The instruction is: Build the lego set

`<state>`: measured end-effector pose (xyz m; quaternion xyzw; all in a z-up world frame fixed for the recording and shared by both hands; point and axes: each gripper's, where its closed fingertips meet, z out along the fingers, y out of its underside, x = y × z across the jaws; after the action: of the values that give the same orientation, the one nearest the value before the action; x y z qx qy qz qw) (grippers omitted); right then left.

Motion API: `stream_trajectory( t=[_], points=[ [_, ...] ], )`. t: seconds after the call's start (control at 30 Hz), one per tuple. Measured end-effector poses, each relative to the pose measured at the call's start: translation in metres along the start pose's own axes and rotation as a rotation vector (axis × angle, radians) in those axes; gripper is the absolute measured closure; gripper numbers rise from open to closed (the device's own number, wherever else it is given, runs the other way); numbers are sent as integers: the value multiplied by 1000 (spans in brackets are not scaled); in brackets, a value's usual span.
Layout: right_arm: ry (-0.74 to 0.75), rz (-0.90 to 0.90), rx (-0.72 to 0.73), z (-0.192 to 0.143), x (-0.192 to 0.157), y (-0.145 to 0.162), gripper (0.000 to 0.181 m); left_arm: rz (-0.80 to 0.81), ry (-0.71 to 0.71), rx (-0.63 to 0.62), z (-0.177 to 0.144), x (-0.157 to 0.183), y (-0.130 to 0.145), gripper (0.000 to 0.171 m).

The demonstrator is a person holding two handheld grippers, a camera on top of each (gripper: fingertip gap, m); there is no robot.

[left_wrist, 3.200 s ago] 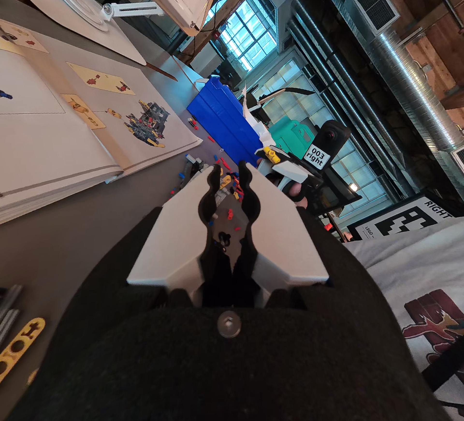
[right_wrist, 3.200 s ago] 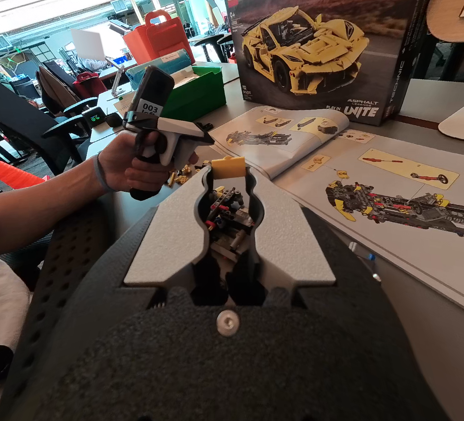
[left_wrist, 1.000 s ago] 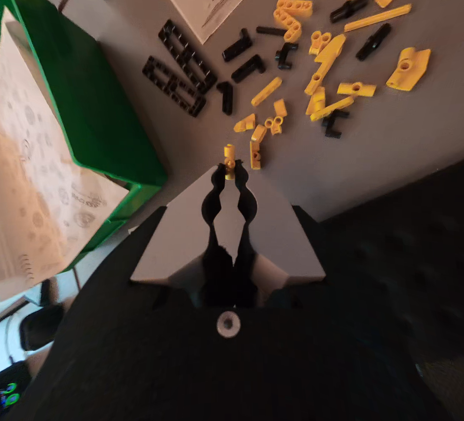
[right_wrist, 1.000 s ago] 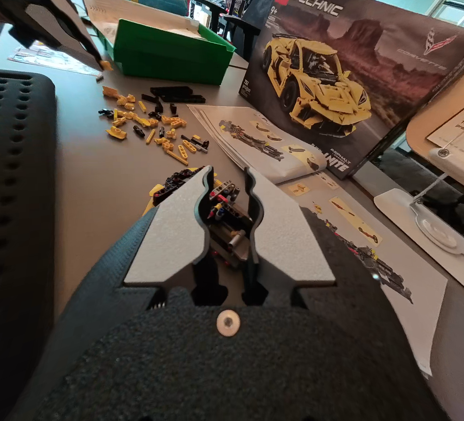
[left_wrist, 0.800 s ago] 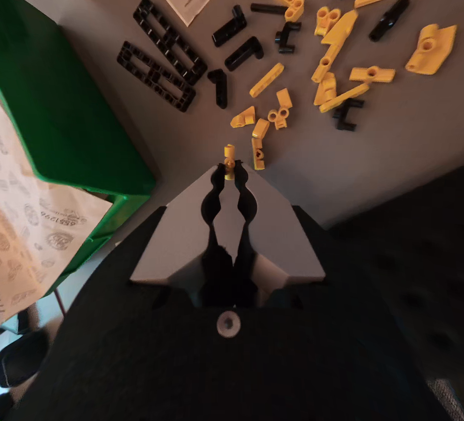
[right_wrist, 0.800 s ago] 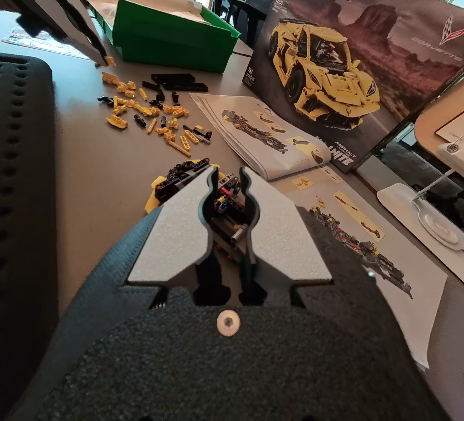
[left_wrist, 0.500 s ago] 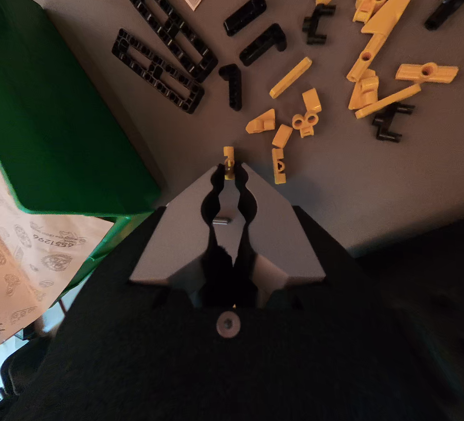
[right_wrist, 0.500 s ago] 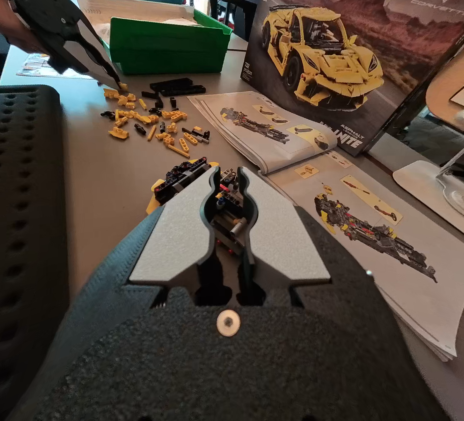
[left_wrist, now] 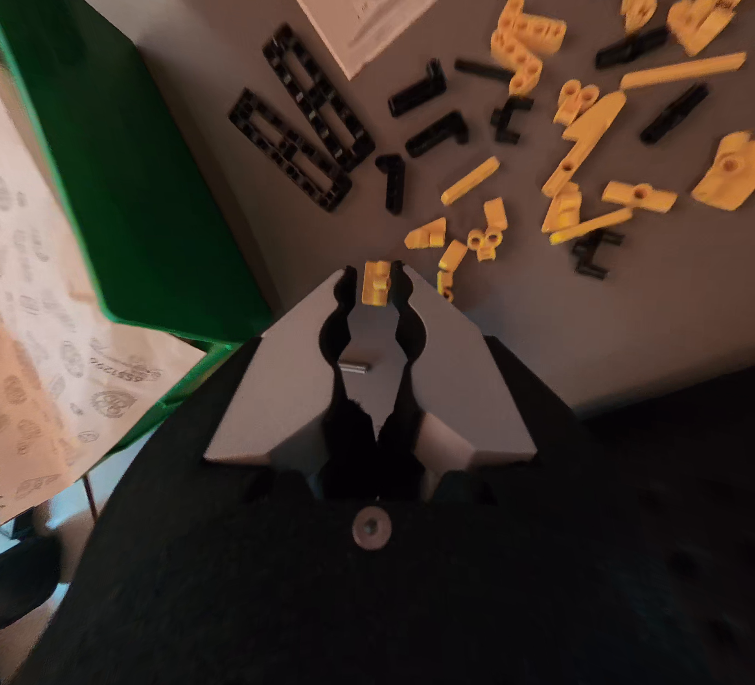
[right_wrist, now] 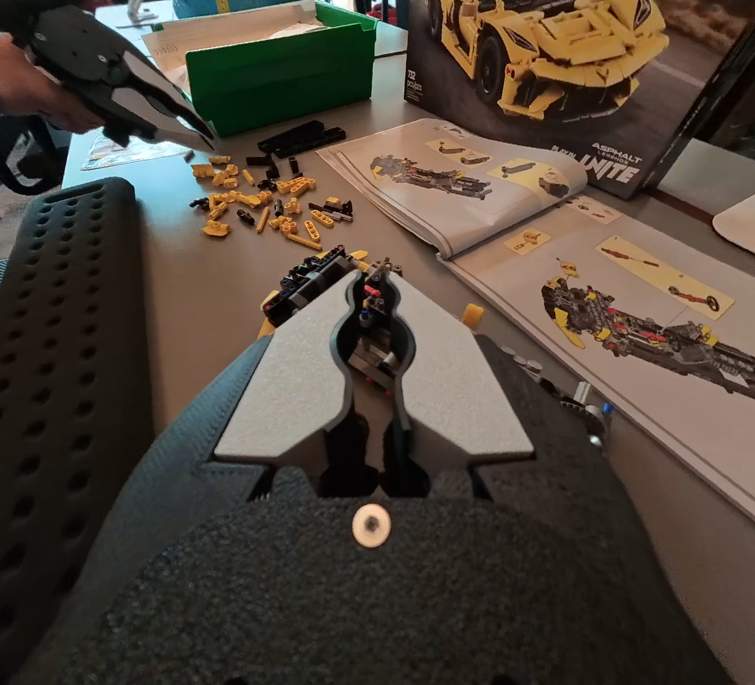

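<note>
My left gripper [left_wrist: 374,277] points down at the grey table beside a pile of loose yellow and black parts [left_wrist: 572,158]. Its fingers stand apart with a small yellow piece [left_wrist: 376,283] between the tips; a gap shows on the piece's left side. In the right wrist view the left gripper [right_wrist: 206,140] hovers at the near-left edge of that pile [right_wrist: 261,199]. My right gripper [right_wrist: 378,277] is shut on the black and grey partly built car chassis [right_wrist: 314,285], low over the table.
A green bin [left_wrist: 122,175] stands left of the pile, also in the right wrist view [right_wrist: 282,69]. Two black frames [left_wrist: 302,134] lie beside it. An open instruction booklet [right_wrist: 470,183] and the set's box [right_wrist: 572,32] are right. A black perforated chair back [right_wrist: 61,338] rises near left. The left gripper's tips are roughly 35 centimeters from the right gripper's.
My left gripper has dropped closer to the table and its fingers have spread, loosening the yellow piece that they pinched before. My right gripper keeps its hold on the chassis.
</note>
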<state>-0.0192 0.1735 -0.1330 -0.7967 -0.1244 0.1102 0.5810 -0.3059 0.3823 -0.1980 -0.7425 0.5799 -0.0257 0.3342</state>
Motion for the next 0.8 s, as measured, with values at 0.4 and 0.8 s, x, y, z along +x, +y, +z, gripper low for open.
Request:
stream_trajectory(
  t=[0.4, 0.8],
  points=[
    [117, 71, 14, -6, 29, 0, 176, -77, 220, 205, -10, 66, -73, 157],
    [323, 64, -36, -18, 68, 12, 175, 3, 369, 246, 3, 100, -102, 153]
  ],
)
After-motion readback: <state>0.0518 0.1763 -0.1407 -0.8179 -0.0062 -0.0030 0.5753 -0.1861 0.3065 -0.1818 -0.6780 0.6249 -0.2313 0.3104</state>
